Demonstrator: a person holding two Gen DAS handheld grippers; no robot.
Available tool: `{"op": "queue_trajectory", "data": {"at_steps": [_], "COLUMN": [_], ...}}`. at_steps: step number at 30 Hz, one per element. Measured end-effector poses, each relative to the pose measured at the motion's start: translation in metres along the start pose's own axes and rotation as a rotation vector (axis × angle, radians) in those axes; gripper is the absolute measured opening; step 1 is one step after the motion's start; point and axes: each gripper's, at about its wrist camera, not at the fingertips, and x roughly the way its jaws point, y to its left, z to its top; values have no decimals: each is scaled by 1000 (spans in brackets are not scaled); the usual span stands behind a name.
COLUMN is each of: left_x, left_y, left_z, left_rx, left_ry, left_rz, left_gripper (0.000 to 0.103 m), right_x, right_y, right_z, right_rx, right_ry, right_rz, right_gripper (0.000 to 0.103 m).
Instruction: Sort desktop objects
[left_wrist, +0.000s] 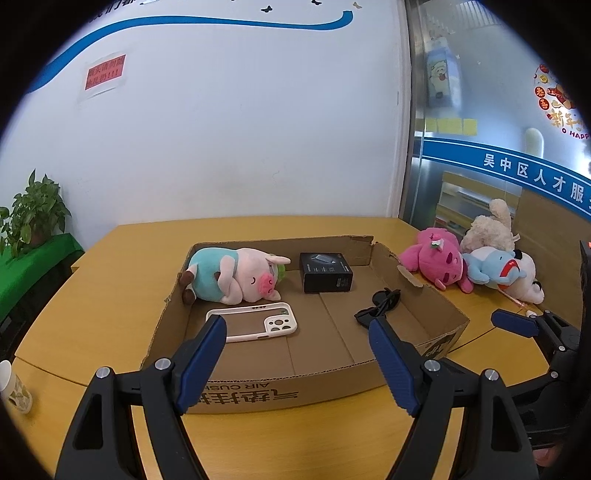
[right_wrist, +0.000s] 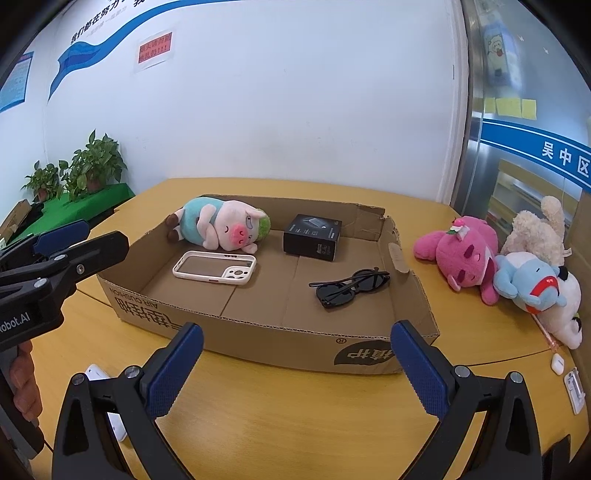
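Left gripper (left_wrist: 297, 334) jaws spread wide, holding nothing, poised over near wall of cardboard tray (left_wrist: 280, 387). Right gripper (right_wrist: 297, 341) likewise agape and empty, just short of tray's near wall.

Inside tray: phone case (right_wrist: 214, 267) near-left, flat, light, slick; pinch one long rim. Sunglasses (right_wrist: 351, 286) near-right, fragile; take by bridge. Black box (right_wrist: 312, 236) far-centre, rigid. Pig plush (right_wrist: 221, 223) far-left, soft, squeeze body. Right of tray, outside it: pink plush (right_wrist: 461, 251).
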Motion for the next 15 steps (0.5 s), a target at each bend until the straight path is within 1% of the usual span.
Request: {"op": "queue_trajectory", "data": {"at_steps": [6,15], "left_x": [3,2], "left_y": [-2,8], "left_z": [-1,-8], "left_rx": [6,11], "left_ry": [8,31], "left_rz": [-1,12], "left_gripper": [80,80], "right_x": [-1,2], "right_y": [-6,1], "right_z": [0,-2], "right_rx": [9,1], "right_ry": [0,7], "right_rz": [-14,6], "right_gripper": [103,103]}}
